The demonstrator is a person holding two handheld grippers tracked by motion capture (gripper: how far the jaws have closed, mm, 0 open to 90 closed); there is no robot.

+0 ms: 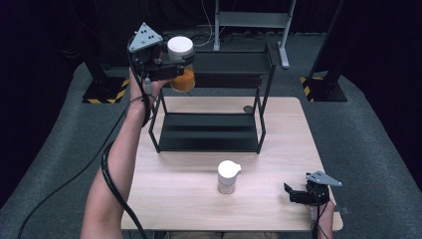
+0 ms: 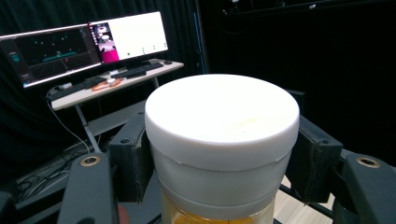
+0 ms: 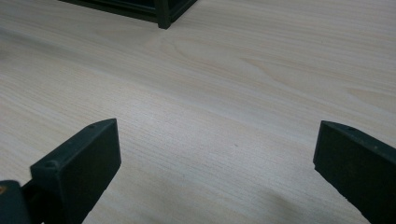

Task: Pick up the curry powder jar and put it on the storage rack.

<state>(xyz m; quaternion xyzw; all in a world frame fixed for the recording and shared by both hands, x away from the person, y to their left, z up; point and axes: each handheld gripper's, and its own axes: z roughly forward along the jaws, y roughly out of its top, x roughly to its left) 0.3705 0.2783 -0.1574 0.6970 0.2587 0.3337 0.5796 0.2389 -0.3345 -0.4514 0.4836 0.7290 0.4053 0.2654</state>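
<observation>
A jar with a white lid and orange contents (image 1: pixel 181 64) hangs in the air beside the top left corner of the black two-tier rack (image 1: pixel 211 102). My left gripper (image 1: pixel 171 67) is shut on it, and in the left gripper view the jar's white lid (image 2: pixel 222 121) sits squeezed between the two black pads (image 2: pixel 133 154). A second white-lidded jar (image 1: pixel 228 177) stands on the wooden table (image 1: pixel 174 194) in front of the rack. My right gripper (image 1: pixel 293 193) rests low near the table's right front corner, open, with bare wood (image 3: pixel 219 154) between its fingers.
The rack has a lower shelf (image 1: pixel 209 132) and an upper shelf (image 1: pixel 229 62), both bare. A small dark round thing (image 1: pixel 247 108) lies on the table by the rack's right leg. Beyond the table stand a metal frame (image 1: pixel 251 22) and, in the left gripper view, a desk with monitors (image 2: pixel 84 44).
</observation>
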